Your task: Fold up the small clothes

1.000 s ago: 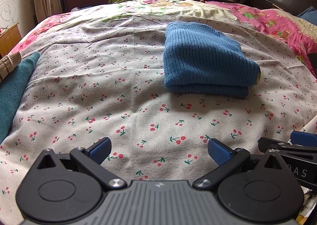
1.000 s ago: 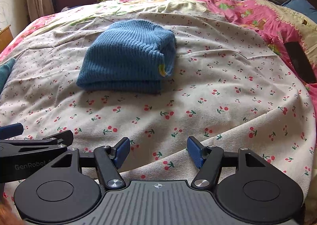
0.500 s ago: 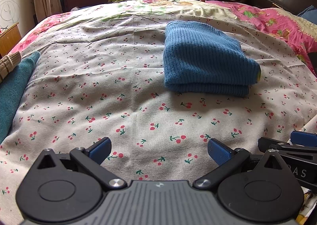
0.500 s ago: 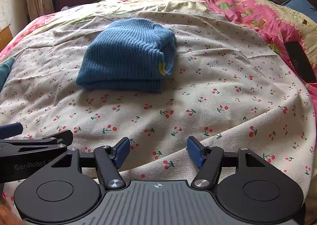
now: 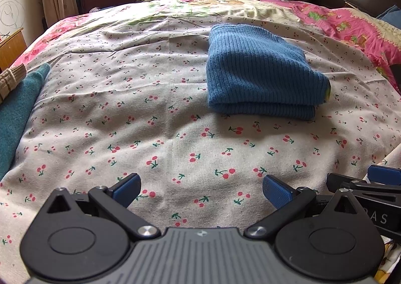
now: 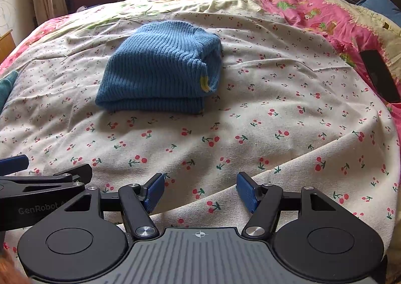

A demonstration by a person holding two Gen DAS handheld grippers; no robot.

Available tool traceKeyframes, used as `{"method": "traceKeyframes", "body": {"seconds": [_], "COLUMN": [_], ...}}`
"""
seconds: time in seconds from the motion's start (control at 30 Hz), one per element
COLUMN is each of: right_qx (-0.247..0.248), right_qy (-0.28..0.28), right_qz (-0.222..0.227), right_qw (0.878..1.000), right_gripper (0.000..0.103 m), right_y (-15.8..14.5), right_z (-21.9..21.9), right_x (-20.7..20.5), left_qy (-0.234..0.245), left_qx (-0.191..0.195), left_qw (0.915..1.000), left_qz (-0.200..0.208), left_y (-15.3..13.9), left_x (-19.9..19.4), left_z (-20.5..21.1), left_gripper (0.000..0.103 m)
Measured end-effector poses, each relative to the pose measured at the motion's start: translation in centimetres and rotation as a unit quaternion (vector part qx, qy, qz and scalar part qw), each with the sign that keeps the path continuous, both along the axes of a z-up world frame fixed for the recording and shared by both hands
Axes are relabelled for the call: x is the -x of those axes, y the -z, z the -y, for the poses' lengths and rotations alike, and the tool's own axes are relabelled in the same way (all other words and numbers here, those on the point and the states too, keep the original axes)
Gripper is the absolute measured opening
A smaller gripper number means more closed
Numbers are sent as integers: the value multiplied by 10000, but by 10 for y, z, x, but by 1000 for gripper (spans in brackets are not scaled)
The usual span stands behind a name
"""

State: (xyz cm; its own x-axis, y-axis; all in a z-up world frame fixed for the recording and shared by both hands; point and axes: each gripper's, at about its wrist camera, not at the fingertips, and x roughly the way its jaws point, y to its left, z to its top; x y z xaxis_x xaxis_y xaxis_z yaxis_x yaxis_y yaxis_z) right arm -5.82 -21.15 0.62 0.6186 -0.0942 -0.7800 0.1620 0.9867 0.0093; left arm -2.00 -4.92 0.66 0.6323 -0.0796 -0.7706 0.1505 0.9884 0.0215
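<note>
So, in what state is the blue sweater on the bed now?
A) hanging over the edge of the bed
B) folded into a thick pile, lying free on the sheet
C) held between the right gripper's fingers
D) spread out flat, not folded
B: the blue sweater lies folded in layers on the cherry-print sheet, and both open grippers are well short of it.

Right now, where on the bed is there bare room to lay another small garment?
Free: the cherry-print sheet between the folded blue sweater and both open grippers, left gripper, right gripper; also left of the sweater, up to the teal cloth. Crowded: the right edge, by the pink quilt and a dark flat object.
</note>
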Motion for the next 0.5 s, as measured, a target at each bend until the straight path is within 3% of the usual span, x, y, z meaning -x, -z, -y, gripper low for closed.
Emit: {"method": "traceKeyframes", "body": {"seconds": [0.5], "right_qx": [39], "right_qy": [-16], "right_qz": [-79], "right_qw": [10000], "right_gripper": [64], "right_y": [3], "right_z": [0], "right_x": [-2], "left_qy": [-8], "left_qx": [-27], "left_qw": [10000], "left_qz": [-89], "left_y": [2], "left_x": [-1], "left_z": [0], "left_gripper": [103]}}
